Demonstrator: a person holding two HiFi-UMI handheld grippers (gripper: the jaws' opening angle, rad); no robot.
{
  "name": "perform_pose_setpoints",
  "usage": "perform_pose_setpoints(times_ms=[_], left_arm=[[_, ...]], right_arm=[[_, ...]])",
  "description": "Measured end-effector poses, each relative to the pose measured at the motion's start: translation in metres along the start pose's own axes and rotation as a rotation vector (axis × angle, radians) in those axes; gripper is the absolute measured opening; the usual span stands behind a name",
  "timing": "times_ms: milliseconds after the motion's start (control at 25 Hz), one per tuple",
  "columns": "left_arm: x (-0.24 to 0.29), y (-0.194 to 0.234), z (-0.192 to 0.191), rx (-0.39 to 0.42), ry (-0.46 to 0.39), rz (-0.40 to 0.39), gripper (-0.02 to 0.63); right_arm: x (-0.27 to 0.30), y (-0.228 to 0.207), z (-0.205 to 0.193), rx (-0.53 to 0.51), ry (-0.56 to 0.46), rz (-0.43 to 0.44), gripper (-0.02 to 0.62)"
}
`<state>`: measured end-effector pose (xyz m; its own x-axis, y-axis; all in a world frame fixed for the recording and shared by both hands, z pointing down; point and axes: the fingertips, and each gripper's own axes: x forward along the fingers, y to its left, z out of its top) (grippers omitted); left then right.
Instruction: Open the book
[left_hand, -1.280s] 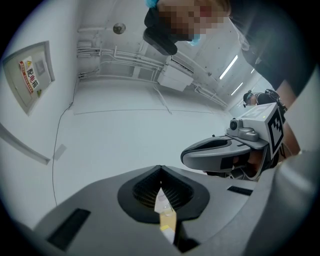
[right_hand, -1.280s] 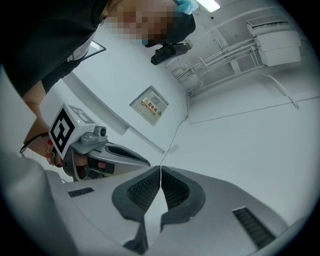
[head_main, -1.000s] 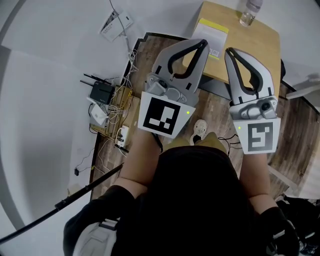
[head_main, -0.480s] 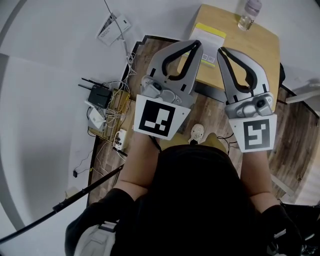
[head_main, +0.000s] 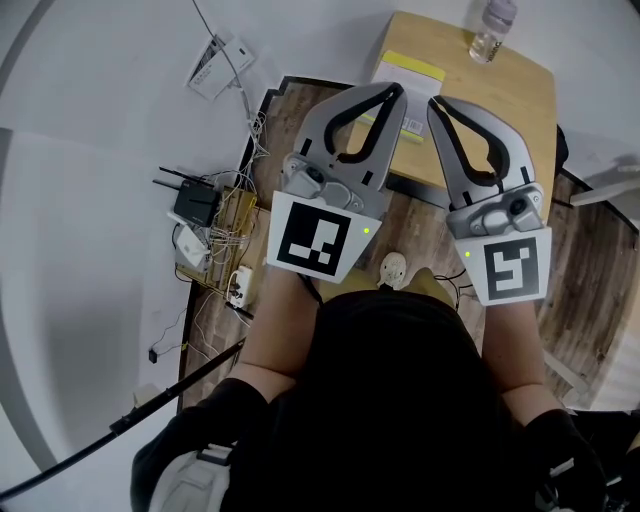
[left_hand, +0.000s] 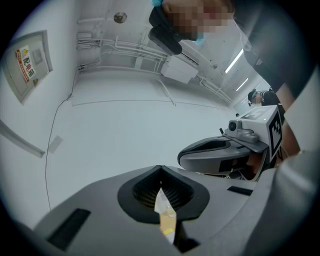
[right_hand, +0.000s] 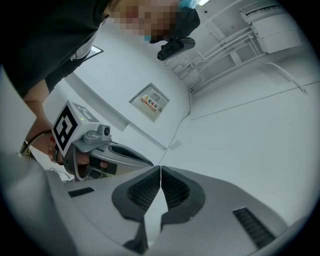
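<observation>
A white book with a yellow band (head_main: 410, 72) lies shut near the front edge of a small wooden table (head_main: 515, 95). In the head view both grippers are held side by side over the floor, pointing at the table. My left gripper (head_main: 398, 92) has its tips over the book's near edge and hides part of it. The tips of my right gripper (head_main: 436, 102) are just right of the book. In the left gripper view my left gripper (left_hand: 160, 169) has its jaws together with nothing held. In the right gripper view my right gripper (right_hand: 160, 167) is likewise shut and empty.
A clear plastic bottle (head_main: 490, 25) stands at the table's far edge. On the floor to the left are a black router (head_main: 195, 205), a wooden rack with cables (head_main: 235, 225) and a power strip (head_main: 242, 278). White walls fill both gripper views.
Both grippers have moved together toward the table, and the book now lies closer to their tips. Neither pair of jaws has changed.
</observation>
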<state>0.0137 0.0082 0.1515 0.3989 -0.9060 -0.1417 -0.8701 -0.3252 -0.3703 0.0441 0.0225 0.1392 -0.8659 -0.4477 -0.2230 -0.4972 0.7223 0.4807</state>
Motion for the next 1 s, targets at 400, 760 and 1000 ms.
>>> perform_pose_setpoints(times_ms=[400,760,1000], left_arm=[[0.019,0.001,-0.003,0.001,0.005,-0.002,0.011],[0.027,-0.005,-0.001,0.023,0.008,-0.020,0.011],[0.030,-0.006,-0.001,0.014,0.016,-0.023,0.011]], right_arm=[[0.001,-0.019,-0.009,-0.002,0.002,-0.015,0.031],[-0.002,-0.028,-0.009,0.015,-0.016,-0.023,0.031],[-0.004,-0.031,-0.012,0.013,-0.009,-0.020,0.031]])
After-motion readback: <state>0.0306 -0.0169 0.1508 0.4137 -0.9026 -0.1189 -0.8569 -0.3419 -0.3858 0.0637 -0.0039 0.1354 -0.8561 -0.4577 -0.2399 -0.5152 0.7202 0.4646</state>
